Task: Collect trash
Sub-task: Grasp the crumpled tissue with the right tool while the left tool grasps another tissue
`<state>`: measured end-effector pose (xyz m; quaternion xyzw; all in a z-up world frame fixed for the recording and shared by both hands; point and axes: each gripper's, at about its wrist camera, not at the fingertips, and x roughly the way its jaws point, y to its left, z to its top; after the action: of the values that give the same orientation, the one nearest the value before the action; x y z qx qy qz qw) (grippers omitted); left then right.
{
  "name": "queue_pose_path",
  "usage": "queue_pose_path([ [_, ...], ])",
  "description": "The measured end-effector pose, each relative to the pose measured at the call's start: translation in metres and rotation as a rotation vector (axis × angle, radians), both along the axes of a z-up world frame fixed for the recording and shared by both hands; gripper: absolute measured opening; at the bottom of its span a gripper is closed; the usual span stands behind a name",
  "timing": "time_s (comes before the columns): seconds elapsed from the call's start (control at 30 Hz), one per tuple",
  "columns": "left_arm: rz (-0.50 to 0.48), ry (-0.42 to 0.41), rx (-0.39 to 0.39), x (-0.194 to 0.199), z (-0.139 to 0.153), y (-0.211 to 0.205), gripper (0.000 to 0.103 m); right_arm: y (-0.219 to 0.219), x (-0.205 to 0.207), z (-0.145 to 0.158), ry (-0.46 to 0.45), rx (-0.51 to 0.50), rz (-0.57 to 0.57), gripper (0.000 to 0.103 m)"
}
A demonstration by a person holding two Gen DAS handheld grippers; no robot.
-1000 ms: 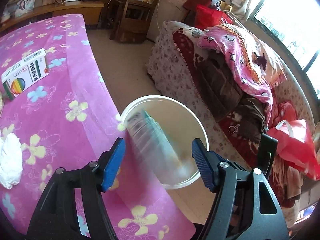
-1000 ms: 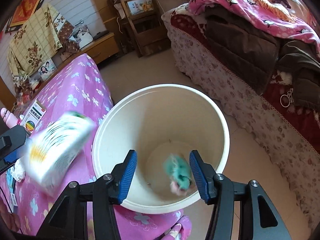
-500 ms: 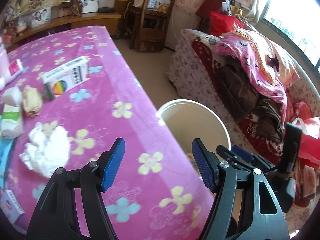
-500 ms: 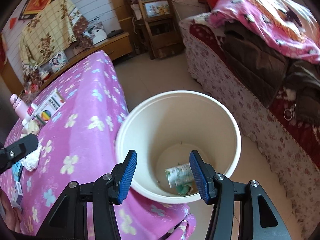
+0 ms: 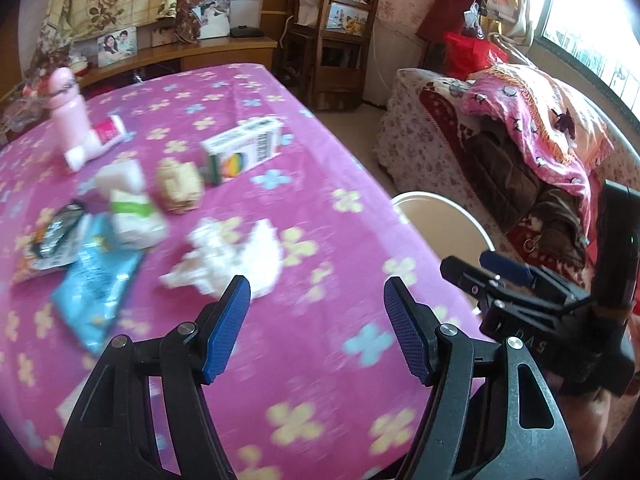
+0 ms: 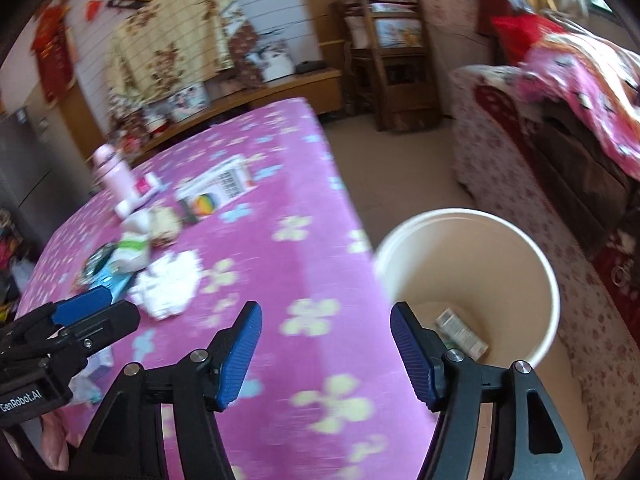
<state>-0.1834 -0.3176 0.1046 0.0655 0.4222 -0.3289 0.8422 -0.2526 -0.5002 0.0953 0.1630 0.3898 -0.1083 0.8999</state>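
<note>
My left gripper [image 5: 317,292] hangs open and empty over the pink flowered tablecloth [image 5: 304,360]. A crumpled white tissue [image 5: 228,256] lies just beyond its fingertips. Farther back lie a white box with a rainbow circle [image 5: 244,148], a blue packet [image 5: 100,276], a brownish crumpled lump [image 5: 178,184] and other wrappers. My right gripper [image 6: 326,316] is over the table's edge beside the cream bucket [image 6: 464,216]. Its jaws are opening with nothing between them. A white and green carton [image 6: 460,332] lies at the bucket's bottom.
A pink bottle [image 5: 70,112] and a red and white tube [image 5: 100,140] stand at the table's far left. A sofa heaped with blankets [image 5: 532,136] runs along the right past the bucket. A wooden chair [image 5: 336,52] and a low cabinet stand at the back.
A carton fell into the bucket. Both grippers then swung away from above the bucket and now face the table and its litter. The right jaws have widened.
</note>
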Motion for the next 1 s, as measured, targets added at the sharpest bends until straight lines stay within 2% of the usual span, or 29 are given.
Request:
queue_pose_path([
  [0.23,0.037,0.0,0.032,0.0,0.003,0.079,0.068,0.046,0.021,-0.005,0.016,0.027,0.106,0.064],
  [0.4,0.078,0.021,0.054,-0.008,-0.007,0.129,0.068,0.071,0.035,-0.013,0.032,0.047,0.17,0.064],
  [0.53,0.084,0.029,0.071,-0.022,-0.021,0.153,0.068,0.091,0.055,-0.021,0.052,0.055,0.226,0.064],
  [0.63,0.105,0.043,0.09,-0.033,-0.036,0.163,0.068,0.104,0.068,-0.025,0.063,0.043,0.257,0.065],
  [0.7,0.127,0.05,0.096,-0.034,-0.043,0.167,0.068,0.109,0.075,-0.028,0.07,0.049,0.274,0.069],
  [0.83,0.151,0.085,0.072,-0.026,-0.056,0.168,0.068,0.114,0.085,-0.032,0.08,0.05,0.284,0.07],
  [1.0,0.157,0.034,0.059,-0.012,-0.058,0.156,0.068,0.114,0.097,-0.036,0.083,0.044,0.276,0.07],
])
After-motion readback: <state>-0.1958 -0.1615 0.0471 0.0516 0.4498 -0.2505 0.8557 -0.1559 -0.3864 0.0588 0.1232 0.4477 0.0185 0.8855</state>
